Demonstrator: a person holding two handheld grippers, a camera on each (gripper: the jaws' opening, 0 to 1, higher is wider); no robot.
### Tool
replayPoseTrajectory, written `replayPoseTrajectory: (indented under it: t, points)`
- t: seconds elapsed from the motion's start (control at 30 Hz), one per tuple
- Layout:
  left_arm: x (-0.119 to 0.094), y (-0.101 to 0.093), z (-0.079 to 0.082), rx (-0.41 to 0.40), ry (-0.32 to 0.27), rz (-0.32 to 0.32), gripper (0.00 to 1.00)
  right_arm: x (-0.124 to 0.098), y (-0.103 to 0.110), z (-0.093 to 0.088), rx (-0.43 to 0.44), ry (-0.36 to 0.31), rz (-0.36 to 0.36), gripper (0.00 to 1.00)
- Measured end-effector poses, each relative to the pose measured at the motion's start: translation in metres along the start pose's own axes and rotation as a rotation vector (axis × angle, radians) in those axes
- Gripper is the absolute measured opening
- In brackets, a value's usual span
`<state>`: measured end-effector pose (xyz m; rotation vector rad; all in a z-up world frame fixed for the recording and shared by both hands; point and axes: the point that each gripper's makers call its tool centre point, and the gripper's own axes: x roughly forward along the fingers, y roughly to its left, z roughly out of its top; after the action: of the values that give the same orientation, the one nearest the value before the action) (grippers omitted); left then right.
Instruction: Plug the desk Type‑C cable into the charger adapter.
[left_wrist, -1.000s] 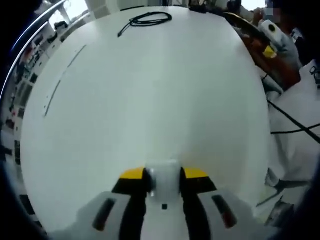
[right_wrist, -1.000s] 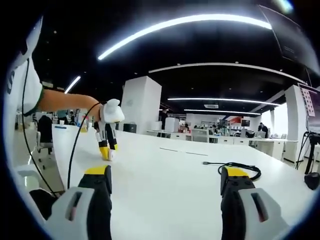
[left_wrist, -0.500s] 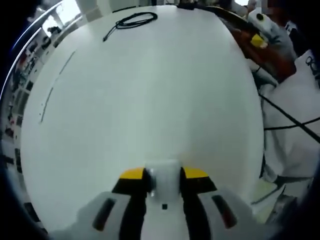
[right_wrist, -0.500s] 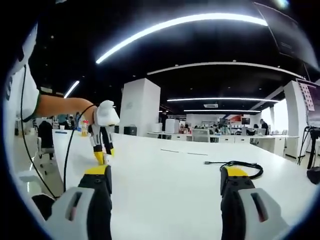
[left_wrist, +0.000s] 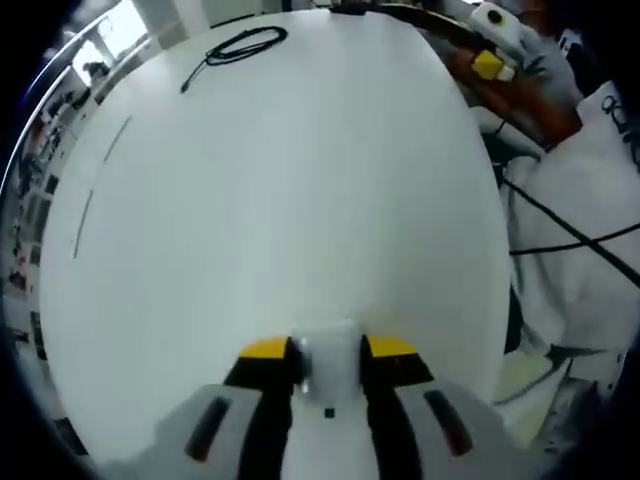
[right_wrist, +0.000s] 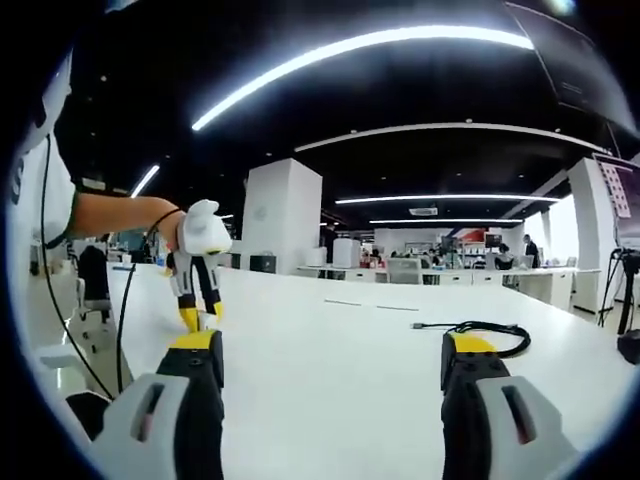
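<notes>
One step looks done: the left gripper (left_wrist: 327, 352) pinches the small white block-shaped charger adapter (left_wrist: 328, 362). The coiled black Type-C cable (right_wrist: 478, 333) lies unplugged on the white table (left_wrist: 300, 200); the right gripper (right_wrist: 330, 350) has its jaws spread.

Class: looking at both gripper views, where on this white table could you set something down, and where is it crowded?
The table is bare across its wide middle, from the left gripper holding the white charger up to the coiled black cable at the far end. In the right gripper view, bare surface lies between the open right gripper and the cable. The person's edge is crowded.
</notes>
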<state>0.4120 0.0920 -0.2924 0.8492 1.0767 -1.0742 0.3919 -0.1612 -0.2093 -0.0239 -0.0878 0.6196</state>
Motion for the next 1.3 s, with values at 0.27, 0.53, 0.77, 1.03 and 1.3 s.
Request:
replayPoseTrajectory:
  t: [0.27,0.53,0.77,1.03,1.3]
  points:
    - [0.0,-0.017,0.002,0.024,0.006,-0.007,0.25,0.0,0.0,0.0,0.002,-0.001,0.002,0.91]
    - [0.001,-0.035,0.003,0.04,0.014,-0.022,0.25,0.001,0.001,0.0,0.001,-0.004,0.005,0.91]
    - [0.001,-0.037,0.003,0.052,0.018,-0.026,0.25,0.001,0.002,0.0,0.001,-0.002,0.007,0.91]
    - [0.0,-0.04,0.001,0.052,0.021,-0.03,0.25,0.001,0.003,0.001,0.0,-0.003,0.01,0.9]
    - [0.0,-0.045,0.001,0.062,0.032,-0.034,0.25,0.001,0.004,-0.001,0.003,-0.001,0.013,0.9]
